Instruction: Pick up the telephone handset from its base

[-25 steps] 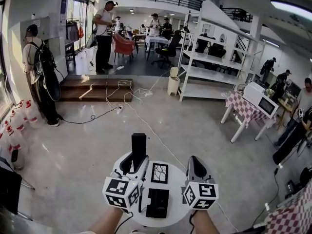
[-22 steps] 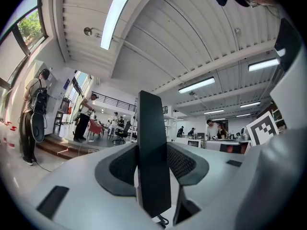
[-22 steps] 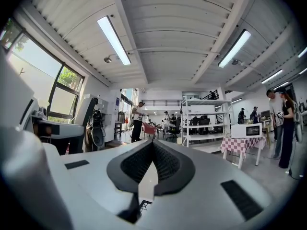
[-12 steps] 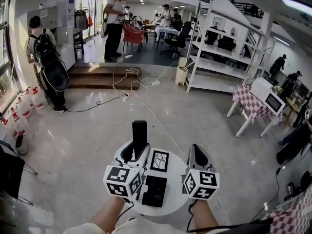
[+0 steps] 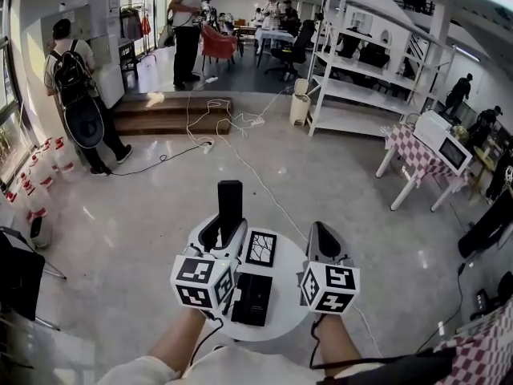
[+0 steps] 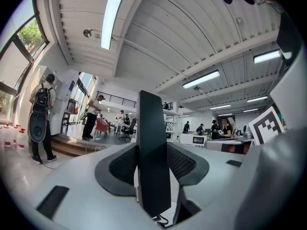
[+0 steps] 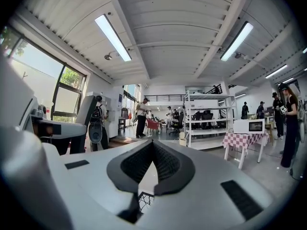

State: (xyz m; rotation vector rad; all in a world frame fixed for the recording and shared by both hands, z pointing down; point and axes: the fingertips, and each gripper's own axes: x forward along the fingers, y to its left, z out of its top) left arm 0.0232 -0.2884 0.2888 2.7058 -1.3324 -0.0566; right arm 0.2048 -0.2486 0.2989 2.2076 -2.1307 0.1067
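Note:
The black telephone handset (image 5: 230, 203) sticks out forward between the jaws of my left gripper (image 5: 224, 235), above the small round white table (image 5: 290, 293). In the left gripper view the handset (image 6: 152, 128) stands upright between the two pads, and the left gripper (image 6: 152, 166) is shut on it. The black telephone base (image 5: 252, 298) lies on the table below and to the right of that gripper, with a coiled cord at its left. My right gripper (image 5: 323, 235) hovers over the table's right side. In its own view the right gripper (image 7: 152, 145) has its jaw tips together and holds nothing.
A square marker card (image 5: 261, 248) lies on the table beyond the base. Cables (image 5: 216, 127) trail over the floor ahead toward wooden steps (image 5: 168, 112). White shelving (image 5: 361, 79) and a checkered table (image 5: 421, 155) stand at the right. A person with a backpack (image 5: 76, 87) stands at the left.
My left gripper has drifted a little with the handset still in its grip. The right gripper has stayed over the table. The head view has tilted further down.

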